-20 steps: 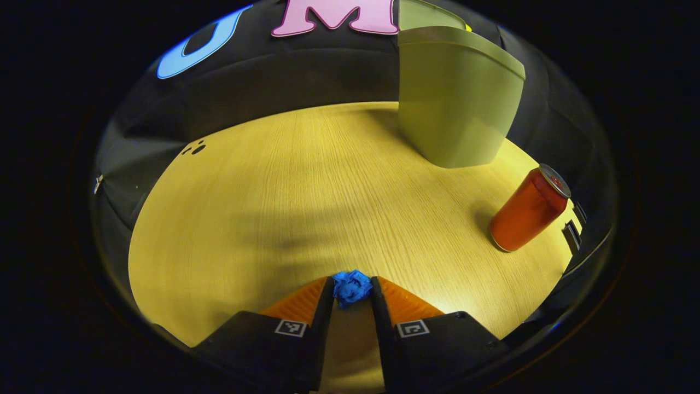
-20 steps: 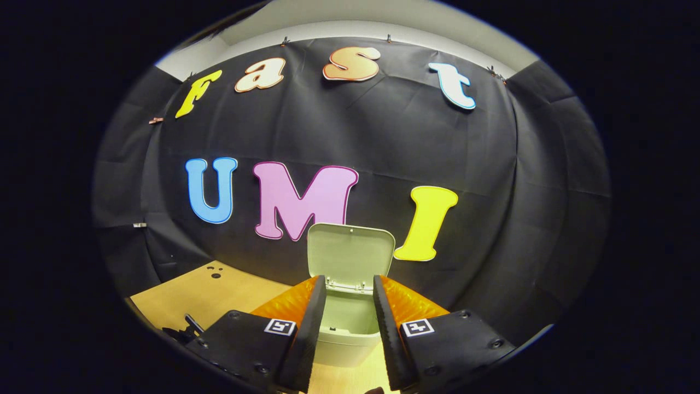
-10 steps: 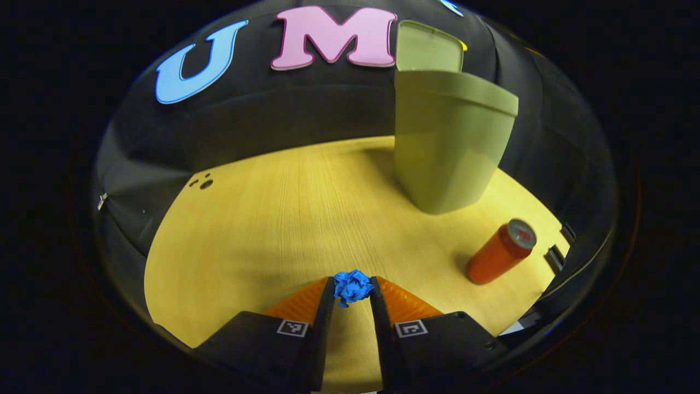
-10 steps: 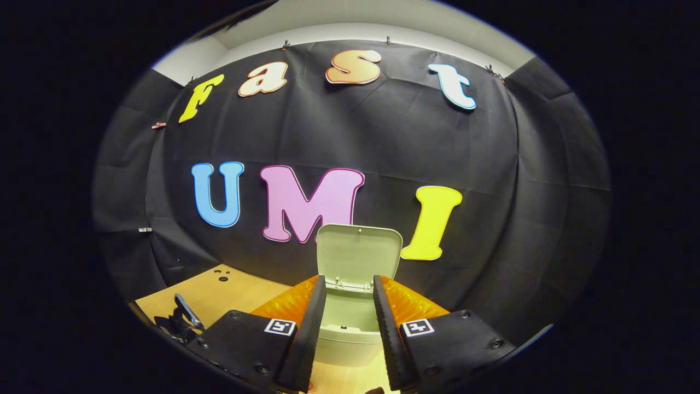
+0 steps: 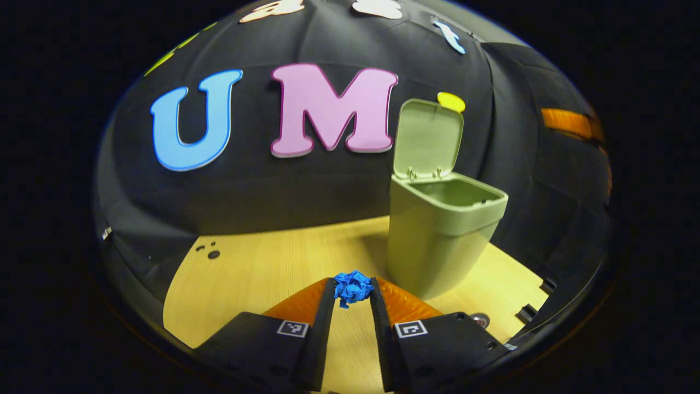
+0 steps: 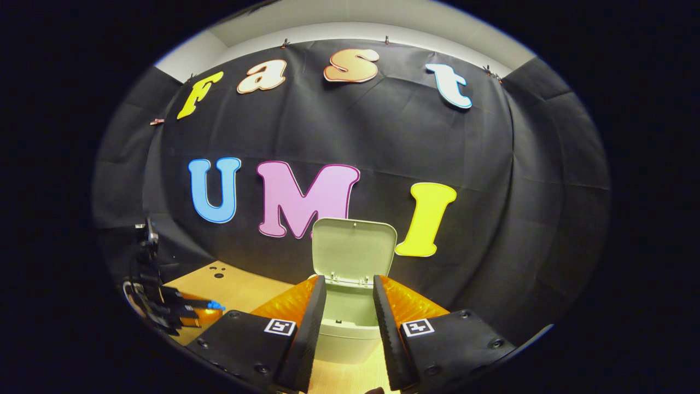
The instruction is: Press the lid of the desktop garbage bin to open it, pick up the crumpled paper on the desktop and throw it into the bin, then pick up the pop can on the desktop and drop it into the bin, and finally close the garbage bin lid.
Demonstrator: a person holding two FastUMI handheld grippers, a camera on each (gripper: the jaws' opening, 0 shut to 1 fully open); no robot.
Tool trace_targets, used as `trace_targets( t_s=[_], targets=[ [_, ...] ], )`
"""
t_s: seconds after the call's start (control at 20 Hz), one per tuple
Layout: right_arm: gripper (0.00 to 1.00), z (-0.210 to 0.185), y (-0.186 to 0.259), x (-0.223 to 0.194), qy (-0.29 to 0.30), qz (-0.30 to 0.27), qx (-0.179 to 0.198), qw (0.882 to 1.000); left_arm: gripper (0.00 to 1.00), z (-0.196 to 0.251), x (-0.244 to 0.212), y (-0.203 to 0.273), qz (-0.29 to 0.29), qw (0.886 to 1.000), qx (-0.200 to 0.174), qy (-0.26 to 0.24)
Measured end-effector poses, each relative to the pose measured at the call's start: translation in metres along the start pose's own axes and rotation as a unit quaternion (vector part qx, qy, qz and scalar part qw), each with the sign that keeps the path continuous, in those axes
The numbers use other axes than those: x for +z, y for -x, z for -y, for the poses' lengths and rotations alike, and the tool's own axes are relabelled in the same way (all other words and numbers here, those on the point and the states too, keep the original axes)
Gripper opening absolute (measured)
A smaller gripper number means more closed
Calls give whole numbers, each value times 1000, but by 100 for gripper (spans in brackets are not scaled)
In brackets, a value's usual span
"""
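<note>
Bin [image 5: 437, 241] lid [image 5: 429, 139] up, interior looks bare; left fingers [image 5: 322, 306] pinch crumpled paper [image 5: 351, 287]; right fingers [image 6: 311, 323] parted.

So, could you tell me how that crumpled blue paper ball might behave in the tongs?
The crumpled blue paper ball probably weighs little and squashes easily: it sits pinched between the left tongs. Its creases likely resist slipping.

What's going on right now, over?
Left gripper shut on crumpled blue paper ball, off the table. Right gripper open, empty. Pale green plastic bin, lid up. Path clear.
</note>
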State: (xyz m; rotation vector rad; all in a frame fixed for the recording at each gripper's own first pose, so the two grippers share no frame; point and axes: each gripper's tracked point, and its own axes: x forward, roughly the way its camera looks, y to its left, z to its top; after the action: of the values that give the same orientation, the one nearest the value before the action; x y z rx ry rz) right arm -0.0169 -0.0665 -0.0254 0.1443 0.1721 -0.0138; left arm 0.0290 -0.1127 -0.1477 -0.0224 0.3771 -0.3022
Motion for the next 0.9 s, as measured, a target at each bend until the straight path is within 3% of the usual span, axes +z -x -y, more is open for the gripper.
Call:
trace_targets(
  t_s=[0.4, 0.6, 0.9],
  targets=[
    [55, 11, 20, -15, 0, -10, -21, 1000, 43, 26, 96, -31, 83, 996, -29, -32],
    [55, 22, 29, -22, -5, -14, -39, 999, 43, 50, 118, -55, 99, 993, -59, -37],
    [55, 40, 41, -24, 5, -13, -71, 997, 43, 99, 115, -90, 82, 990, -106, -48]
  ],
)
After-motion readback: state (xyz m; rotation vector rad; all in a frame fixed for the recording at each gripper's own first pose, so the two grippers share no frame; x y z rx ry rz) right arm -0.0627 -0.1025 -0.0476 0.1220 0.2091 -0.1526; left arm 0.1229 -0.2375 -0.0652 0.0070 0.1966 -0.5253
